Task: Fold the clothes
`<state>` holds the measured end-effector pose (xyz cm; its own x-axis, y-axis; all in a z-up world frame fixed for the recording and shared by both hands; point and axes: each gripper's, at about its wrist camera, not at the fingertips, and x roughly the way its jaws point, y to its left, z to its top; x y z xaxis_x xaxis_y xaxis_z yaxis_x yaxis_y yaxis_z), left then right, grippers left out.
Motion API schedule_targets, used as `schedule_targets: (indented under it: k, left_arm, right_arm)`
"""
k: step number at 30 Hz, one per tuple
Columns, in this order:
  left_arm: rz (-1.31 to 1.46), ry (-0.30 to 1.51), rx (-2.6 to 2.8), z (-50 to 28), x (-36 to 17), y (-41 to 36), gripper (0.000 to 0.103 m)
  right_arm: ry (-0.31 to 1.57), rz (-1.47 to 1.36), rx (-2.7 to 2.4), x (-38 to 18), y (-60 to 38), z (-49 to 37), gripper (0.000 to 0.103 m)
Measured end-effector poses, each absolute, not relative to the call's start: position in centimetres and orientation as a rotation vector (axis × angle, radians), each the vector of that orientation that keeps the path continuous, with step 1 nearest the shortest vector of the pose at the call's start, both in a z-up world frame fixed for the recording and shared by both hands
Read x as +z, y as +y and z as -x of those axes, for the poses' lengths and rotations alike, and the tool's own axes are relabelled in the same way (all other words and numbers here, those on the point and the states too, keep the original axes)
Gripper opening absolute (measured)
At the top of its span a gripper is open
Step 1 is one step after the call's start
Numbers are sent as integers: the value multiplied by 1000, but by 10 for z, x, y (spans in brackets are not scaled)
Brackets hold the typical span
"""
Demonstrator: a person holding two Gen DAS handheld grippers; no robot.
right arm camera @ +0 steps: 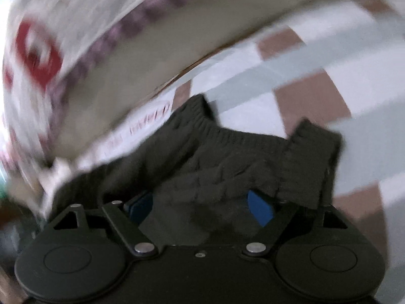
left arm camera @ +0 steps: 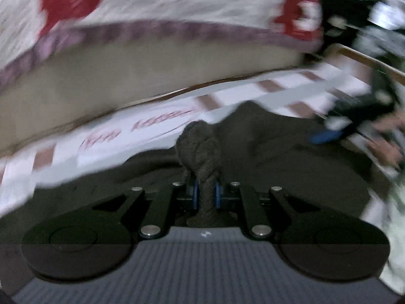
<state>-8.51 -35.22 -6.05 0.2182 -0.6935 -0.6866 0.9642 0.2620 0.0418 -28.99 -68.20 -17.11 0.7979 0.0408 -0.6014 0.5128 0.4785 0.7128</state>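
Observation:
A dark grey knitted garment [left arm camera: 278, 157] lies on a checked bedsheet [left arm camera: 126, 136]. My left gripper [left arm camera: 205, 192] is shut on a bunched, rope-like fold of it [left arm camera: 200, 147] that stands up between the blue pads. In the right wrist view the same garment [right arm camera: 227, 157] shows a ribbed elastic waistband [right arm camera: 227, 131] at its far edge. My right gripper [right arm camera: 201, 205] stands wide open, its blue pads [right arm camera: 260, 207] apart, with loose cloth lying between and over the fingers. The right gripper [left arm camera: 326, 135] also appears at the right of the left wrist view, a hand [left arm camera: 387, 136] behind it.
A thick white quilt with red motifs and a purple border [left arm camera: 152, 0] rises behind the garment over a beige side [left arm camera: 152, 68]. The white, grey and brown sheet [right arm camera: 329, 76] extends to the right. Both views are blurred by motion.

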Motion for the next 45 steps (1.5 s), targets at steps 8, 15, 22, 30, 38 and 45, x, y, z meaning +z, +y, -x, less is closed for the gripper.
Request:
schedule_targets:
  k: [8, 15, 22, 30, 38, 45]
  left_arm:
    - [-948, 554, -1455, 144, -16, -323, 11]
    - [-913, 779, -1594, 170, -50, -315, 13]
    - [-958, 974, -1643, 174, -70, -297, 38]
    - [-745, 1027, -1462, 98, -58, -285, 47]
    - [-582, 1244, -1255, 48, -80, -313, 69]
    - [-466, 1388, -1076, 33, -121, -342, 77]
  right_arm:
    - [495, -1382, -291, -188, -706, 312, 87]
    - [475, -1398, -212, -183, -702, 306, 88]
    - [330, -1545, -173, -200, -712, 319, 89]
    - [464, -1367, -136, -189, -702, 298, 89]
    - [635, -1123, -118, -178, -677, 268, 90]
    - [557, -1221, -150, -186, -688, 280, 89]
